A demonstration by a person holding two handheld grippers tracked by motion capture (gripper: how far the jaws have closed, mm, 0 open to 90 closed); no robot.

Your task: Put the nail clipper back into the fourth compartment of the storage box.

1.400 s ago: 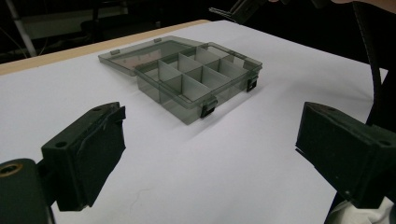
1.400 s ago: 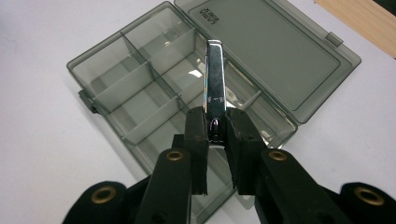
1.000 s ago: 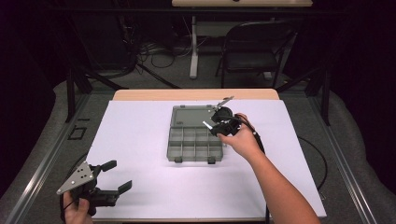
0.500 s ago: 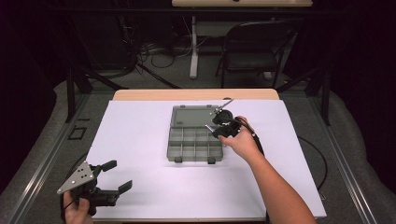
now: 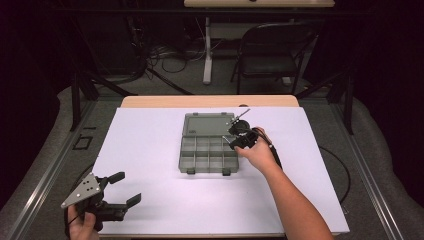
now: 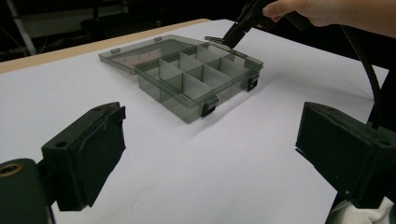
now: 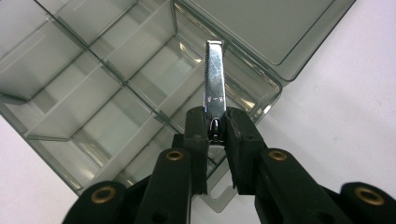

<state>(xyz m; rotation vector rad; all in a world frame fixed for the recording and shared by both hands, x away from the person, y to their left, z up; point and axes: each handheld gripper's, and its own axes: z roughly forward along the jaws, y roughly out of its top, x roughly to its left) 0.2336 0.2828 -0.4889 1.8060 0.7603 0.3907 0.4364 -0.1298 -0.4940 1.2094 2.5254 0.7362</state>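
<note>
Nail clipper [image 7: 214, 79], pinched by its rear end between the pressed-together jaws of the right gripper [image 7: 215, 122], long axis running straight out ahead of the jaws toward the top of the right gripper view. Hangs over the open compartment box [image 5: 208, 155] at the middle of the high view, tip above the corner cell beside the hinged lid [image 5: 208, 124], lower right of which lies flat on the white table cover [image 5: 150, 150]. Whether the tip touches a divider or floats clear: cannot tell. Probably meant for one of those cells, so the gap that matters is straight down from clipper to cell floor, with the blade's length roughly in line with the box's diagonal, not its walls; likely needs a small turn or a tip-first drop to fit.

Right hand [image 5: 260, 152] reaches in from lower right of the high view, forearm stretched diagonally, wrist bent so the gripper points up-left and downward at the box's right edge. Much nearer the box than the other hand.

Left gripper [image 5: 114, 192] parked at the lower left of the high view, well apart from the box, jaws spread wide and holding nothing, aimed across the bare cover toward the box from the near side, left hand [image 5: 80, 225] at the frame's bottom edge.
</note>
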